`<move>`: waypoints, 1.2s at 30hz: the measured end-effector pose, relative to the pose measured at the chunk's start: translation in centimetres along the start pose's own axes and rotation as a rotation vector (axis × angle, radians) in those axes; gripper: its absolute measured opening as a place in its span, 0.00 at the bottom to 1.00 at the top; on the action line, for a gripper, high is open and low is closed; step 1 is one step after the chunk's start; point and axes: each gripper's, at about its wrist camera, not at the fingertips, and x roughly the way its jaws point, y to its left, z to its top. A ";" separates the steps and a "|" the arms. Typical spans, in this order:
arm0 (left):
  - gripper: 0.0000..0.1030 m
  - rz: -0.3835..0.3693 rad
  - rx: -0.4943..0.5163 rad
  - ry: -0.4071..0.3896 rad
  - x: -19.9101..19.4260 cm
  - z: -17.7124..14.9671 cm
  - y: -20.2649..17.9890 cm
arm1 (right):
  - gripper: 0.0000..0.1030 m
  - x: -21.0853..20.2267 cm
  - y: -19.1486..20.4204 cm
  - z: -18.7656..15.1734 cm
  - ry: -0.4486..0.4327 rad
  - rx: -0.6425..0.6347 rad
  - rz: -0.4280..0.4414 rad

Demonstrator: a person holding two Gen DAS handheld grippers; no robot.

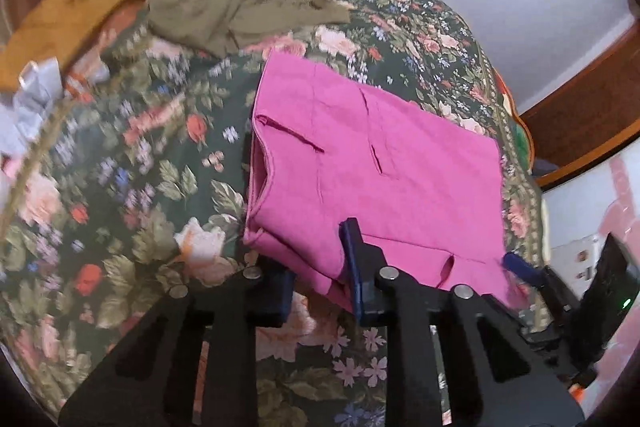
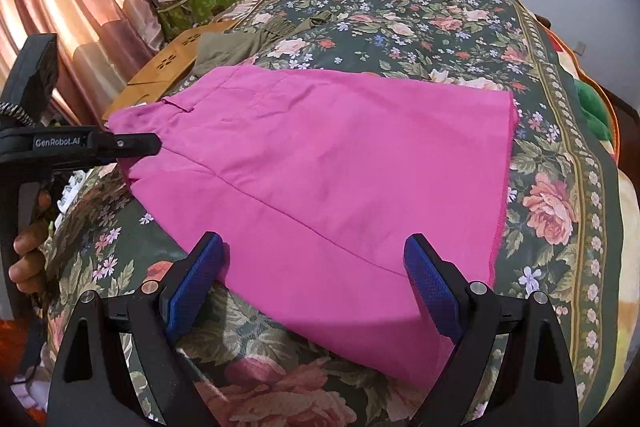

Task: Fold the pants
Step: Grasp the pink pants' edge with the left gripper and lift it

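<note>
Only the left wrist view shows the left gripper (image 1: 320, 279) pinching the near edge of the pink pants (image 1: 372, 163). Only the right wrist view shows the right gripper (image 2: 314, 283) spread wide over them. The pants lie flat and folded on the flowery blanket (image 2: 440, 11).

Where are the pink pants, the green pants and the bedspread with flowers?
pink pants (image 2: 320, 163), right wrist view, middle of the cloth.
green pants (image 1: 208, 11), left wrist view, crumpled middle.
flowery bedspread (image 2: 440, 19), right wrist view, bare far part.
</note>
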 end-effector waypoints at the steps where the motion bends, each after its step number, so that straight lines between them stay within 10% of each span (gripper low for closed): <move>1: 0.20 0.045 0.031 -0.040 -0.7 -0.2 -0.5 | 0.87 -0.2 -0.2 -0.1 -0.002 0.004 -0.004; 8: 0.18 0.309 0.212 -0.263 -4.9 -0.8 -2.2 | 0.87 -1.4 -1.6 -1.0 -0.009 0.021 -0.049; 16: 0.16 0.362 0.353 -0.355 -6.6 -0.9 -5.3 | 0.87 -1.4 -2.5 -1.5 -0.002 0.061 -0.045; 36: 0.12 -0.096 0.391 -0.235 -6.7 2.3 -14.3 | 0.87 -1.3 -2.8 -1.7 0.000 0.081 -0.031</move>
